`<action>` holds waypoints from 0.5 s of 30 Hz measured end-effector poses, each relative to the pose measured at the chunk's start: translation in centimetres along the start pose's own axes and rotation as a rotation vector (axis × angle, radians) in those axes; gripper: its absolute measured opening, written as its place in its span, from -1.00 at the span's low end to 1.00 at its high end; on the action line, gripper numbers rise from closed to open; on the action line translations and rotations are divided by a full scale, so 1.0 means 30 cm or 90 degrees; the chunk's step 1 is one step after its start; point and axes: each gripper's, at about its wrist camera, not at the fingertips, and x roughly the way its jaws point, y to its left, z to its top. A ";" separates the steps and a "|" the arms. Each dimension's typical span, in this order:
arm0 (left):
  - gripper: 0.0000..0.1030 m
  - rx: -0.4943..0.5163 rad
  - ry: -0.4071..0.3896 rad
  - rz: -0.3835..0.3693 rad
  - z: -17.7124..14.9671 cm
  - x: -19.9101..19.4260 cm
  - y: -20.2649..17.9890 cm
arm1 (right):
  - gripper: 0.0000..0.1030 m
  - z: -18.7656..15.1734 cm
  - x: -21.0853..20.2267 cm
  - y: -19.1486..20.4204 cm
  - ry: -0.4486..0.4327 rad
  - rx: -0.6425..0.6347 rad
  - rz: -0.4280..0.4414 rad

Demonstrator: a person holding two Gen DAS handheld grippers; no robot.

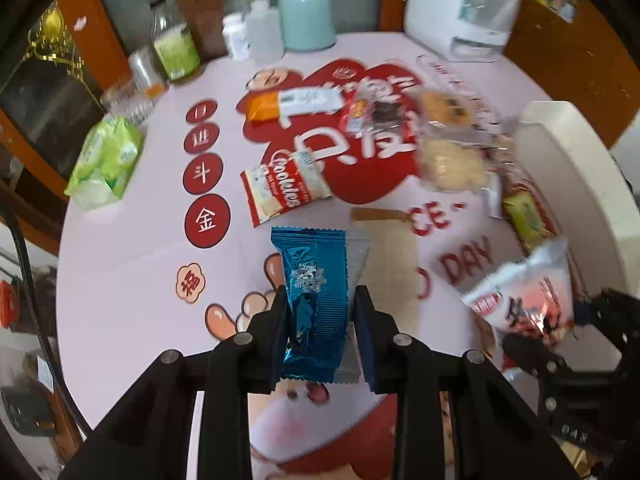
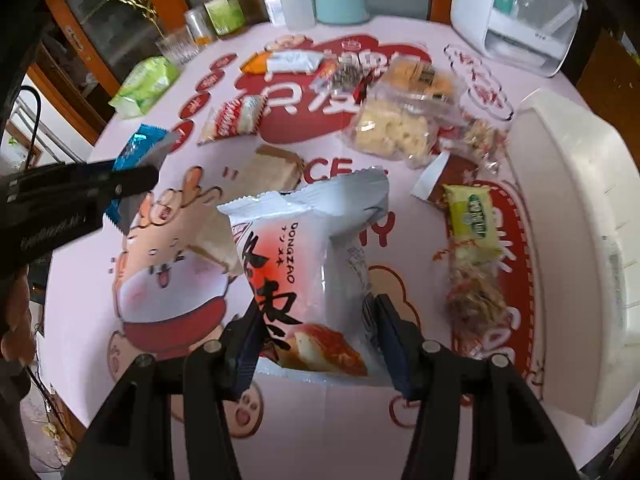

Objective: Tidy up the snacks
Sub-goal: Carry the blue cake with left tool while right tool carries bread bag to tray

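My left gripper [image 1: 322, 320] is shut on a blue foil snack packet [image 1: 316, 280], lifted above the table; the same packet [image 2: 138, 146] shows at the left of the right wrist view, clamped in that gripper. My right gripper [image 2: 316, 332] is shut on a white and red snack bag [image 2: 316, 256], also off the table; this bag [image 1: 524, 296] appears at the right of the left wrist view. Loose snacks lie on the pink printed tablecloth [image 1: 132, 288]: a red cookies packet [image 1: 280, 188], an orange and white bar [image 1: 292, 104], clear bags of biscuits [image 2: 394, 128] and a green-labelled packet [image 2: 474, 216].
A cream tray [image 2: 580, 232] stands at the table's right edge. Along the back are bottles [image 1: 176, 44], a light blue canister [image 1: 306, 20], a white appliance [image 2: 516, 16] and a glass [image 2: 178, 44]. A green tissue pack [image 1: 106, 160] lies at the left. A brown paper packet [image 2: 276, 168] sits mid-table.
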 end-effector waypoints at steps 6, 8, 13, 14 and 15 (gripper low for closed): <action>-0.44 0.017 -0.049 -0.035 -0.040 -0.191 -0.089 | 0.04 -0.041 -0.181 -0.032 -0.058 0.003 -0.006; -0.44 0.022 -0.070 -0.050 -0.038 -0.242 -0.134 | 0.04 -0.055 -0.241 -0.045 -0.079 0.002 -0.013; -0.44 0.042 -0.122 -0.086 -0.011 -0.359 -0.280 | 0.04 -0.094 -0.413 -0.144 -0.143 0.012 -0.025; -0.44 0.047 -0.131 -0.091 -0.002 -0.378 -0.314 | 0.04 -0.099 -0.438 -0.166 -0.153 0.014 -0.025; -0.44 0.053 -0.142 -0.094 0.010 -0.399 -0.354 | 0.04 -0.108 -0.470 -0.197 -0.166 0.015 -0.026</action>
